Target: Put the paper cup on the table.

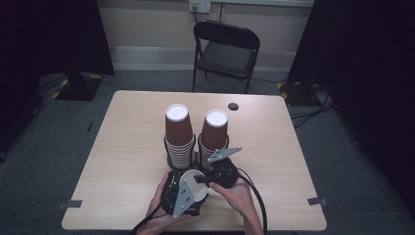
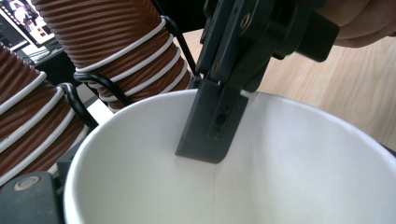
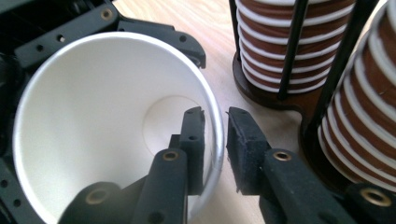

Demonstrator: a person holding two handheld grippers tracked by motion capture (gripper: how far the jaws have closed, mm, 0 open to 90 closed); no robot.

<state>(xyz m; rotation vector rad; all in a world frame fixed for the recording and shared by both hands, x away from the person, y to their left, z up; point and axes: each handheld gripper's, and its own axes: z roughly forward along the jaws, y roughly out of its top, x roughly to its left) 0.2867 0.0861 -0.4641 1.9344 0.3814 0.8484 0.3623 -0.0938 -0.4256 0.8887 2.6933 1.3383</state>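
Paper cup [image 3: 107,121], single, brown outside and white inside, lying tilted with its mouth toward the right gripper's camera, low over the near edge of the surface [image 1: 122,161], just in front of the two wire racks of stacked brown cups [image 1: 178,142].

Left gripper [image 1: 188,196]: jaws spread wide around the cup body, black arms hugging the outside wall on both sides in the right gripper view. Reads as gripping the cup across its width.

Right gripper [image 3: 215,140]: jaws straddle the rim, one pad inside the cup, one outside. A gap shows between the outer pad and the rim; the inner pad is at or near the wall. Not pinching: jaws slightly open about the rim.

Handling, judged:
- Very light, empty; no load on either hand.
- Thin wall, soft; squeezes oval under side pressure, creases if overdone. The left grip should stay gentle.
- Rolled rim is the stiffest part, hence the best pinch point. The base ring is also firm.
- Ribbed outer sleeve gives friction; the inner lining looks smooth and may slip.
- Best hold: rim pinch, one jaw in, one out, near the seam line [image 2: 215,196].
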